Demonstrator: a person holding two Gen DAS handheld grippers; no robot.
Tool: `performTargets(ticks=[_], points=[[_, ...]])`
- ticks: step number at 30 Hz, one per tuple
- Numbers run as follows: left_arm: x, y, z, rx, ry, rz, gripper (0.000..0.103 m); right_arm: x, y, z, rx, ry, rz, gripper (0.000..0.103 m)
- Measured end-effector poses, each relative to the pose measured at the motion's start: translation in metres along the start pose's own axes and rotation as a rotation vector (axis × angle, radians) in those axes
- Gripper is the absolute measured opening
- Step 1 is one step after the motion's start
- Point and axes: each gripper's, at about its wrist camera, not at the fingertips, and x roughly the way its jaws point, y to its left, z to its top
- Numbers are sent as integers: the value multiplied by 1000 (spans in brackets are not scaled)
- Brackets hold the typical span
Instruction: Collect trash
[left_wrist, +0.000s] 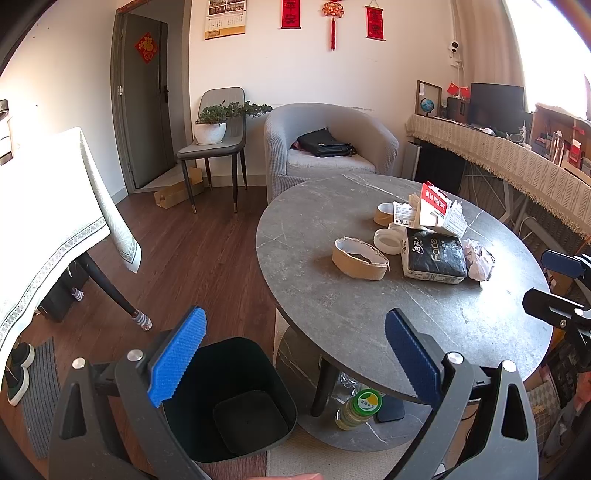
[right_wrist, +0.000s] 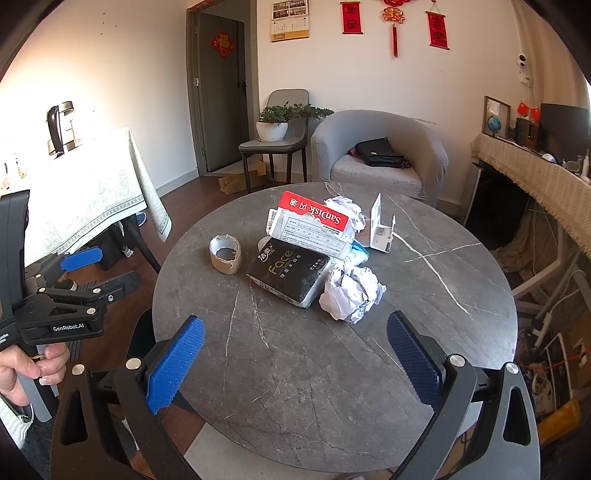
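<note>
Trash lies on the round grey table (right_wrist: 295, 362): a crumpled white paper (right_wrist: 351, 291), a black tissue pack (right_wrist: 290, 273), a red SanDisk card package (right_wrist: 314, 216), a cardboard tape core (right_wrist: 225, 254), and another crumpled paper (right_wrist: 343, 206). In the left wrist view the tape core (left_wrist: 360, 258), tissue pack (left_wrist: 436, 258) and a white tape roll (left_wrist: 388, 240) show. A black bin (left_wrist: 236, 402) stands on the floor left of the table. My left gripper (left_wrist: 295, 358) is open and empty above the bin and table edge. My right gripper (right_wrist: 295, 362) is open and empty over the table's near part.
A grey armchair (right_wrist: 380, 155) with a black bag stands behind the table. A chair with a potted plant (right_wrist: 275, 122) is by the door. A cloth-covered table (right_wrist: 81, 192) is at left, a sideboard (right_wrist: 535, 173) at right. A bottle (left_wrist: 360, 408) sits under the table.
</note>
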Motion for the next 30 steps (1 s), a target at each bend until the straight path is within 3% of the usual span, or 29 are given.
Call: performTargets(ticks=[30], points=[[0, 1, 1, -2, -2, 0, 99, 2, -3, 0, -4, 0, -4, 100]])
